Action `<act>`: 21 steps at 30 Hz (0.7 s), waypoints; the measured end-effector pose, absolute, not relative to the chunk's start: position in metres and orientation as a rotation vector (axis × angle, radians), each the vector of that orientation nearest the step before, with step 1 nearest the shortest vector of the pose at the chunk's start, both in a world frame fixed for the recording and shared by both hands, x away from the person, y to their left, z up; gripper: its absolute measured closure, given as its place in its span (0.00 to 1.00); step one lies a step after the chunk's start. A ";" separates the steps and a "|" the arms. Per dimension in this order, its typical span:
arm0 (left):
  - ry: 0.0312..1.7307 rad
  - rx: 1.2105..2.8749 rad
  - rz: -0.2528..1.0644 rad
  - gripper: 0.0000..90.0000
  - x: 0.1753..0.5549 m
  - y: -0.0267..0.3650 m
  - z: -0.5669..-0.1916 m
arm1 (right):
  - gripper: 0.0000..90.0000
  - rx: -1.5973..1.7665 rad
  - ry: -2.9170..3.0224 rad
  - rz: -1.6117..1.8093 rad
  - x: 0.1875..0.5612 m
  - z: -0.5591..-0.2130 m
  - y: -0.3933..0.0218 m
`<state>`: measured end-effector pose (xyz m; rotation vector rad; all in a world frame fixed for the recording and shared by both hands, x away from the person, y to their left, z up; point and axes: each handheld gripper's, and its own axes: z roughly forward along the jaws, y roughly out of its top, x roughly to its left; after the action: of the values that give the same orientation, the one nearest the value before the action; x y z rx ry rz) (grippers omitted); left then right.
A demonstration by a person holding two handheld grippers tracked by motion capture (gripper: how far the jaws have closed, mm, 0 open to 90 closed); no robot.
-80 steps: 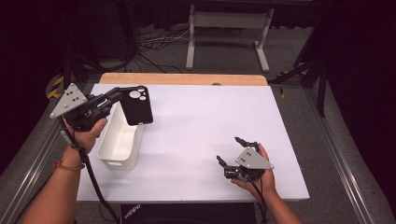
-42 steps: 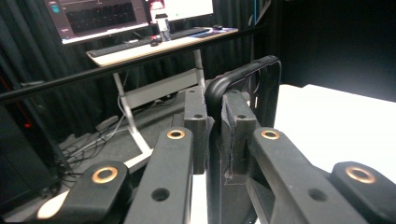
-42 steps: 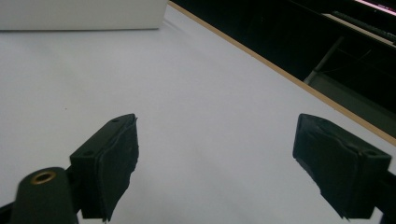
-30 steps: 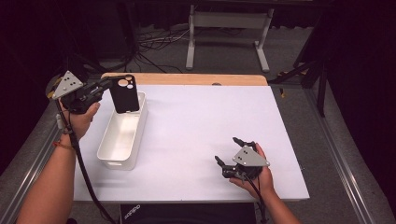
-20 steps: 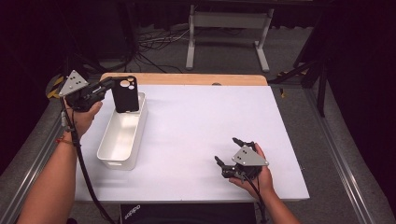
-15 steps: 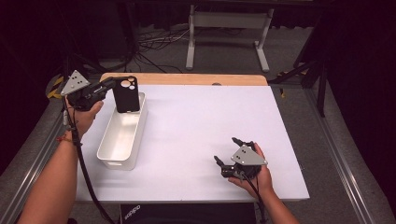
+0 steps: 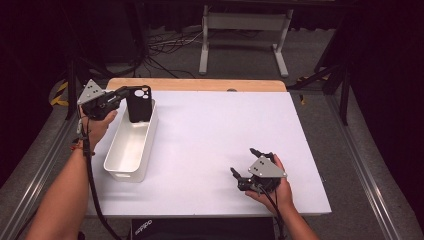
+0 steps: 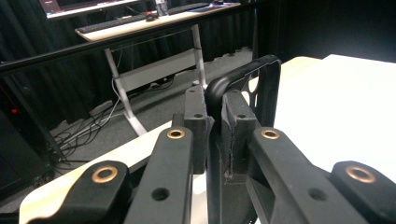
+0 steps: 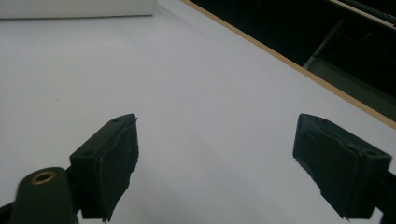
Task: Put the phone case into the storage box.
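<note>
— Surface?
— Firstly, white desk (image 7: 210,140), wooden far edge; dark room, cabled floor (image 7: 170,45).
— Jaws?
— Left gripper (image 7: 125,97) grips phone case (image 7: 139,103) over far-left white bin (image 7: 131,147); right gripper (image 7: 246,172) open. Writing illegible.

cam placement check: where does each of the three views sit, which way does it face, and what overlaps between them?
High view: above the person's side, looking forward and down on the white table; both forearms, left gripper, right gripper.
Left gripper view: rides the left gripper, looking along jaws clamped on the black phone case, toward a desk frame beyond.
Right gripper view: rides the right gripper, low over the tabletop, jaws wide apart.
Shared: the phone case in the high and left gripper views; the white bin in the high and right gripper views.
</note>
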<state>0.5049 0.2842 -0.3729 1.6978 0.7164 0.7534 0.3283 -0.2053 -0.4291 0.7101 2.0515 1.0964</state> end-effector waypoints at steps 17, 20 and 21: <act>0.743 1.654 0.714 0.92 0.518 0.291 -0.394 | 0.17 0.715 2.070 1.074 0.329 -0.433 -0.204; 0.759 1.656 0.724 0.91 0.519 0.293 -0.395 | 0.17 0.714 2.069 1.074 0.329 -0.432 -0.204; 0.772 1.658 0.731 0.90 0.520 0.294 -0.396 | 0.17 0.714 2.068 1.074 0.329 -0.432 -0.204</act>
<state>0.5196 0.2942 -0.3962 1.6578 0.7723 0.7309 0.3289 -0.2044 -0.4323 0.7141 2.0685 1.0736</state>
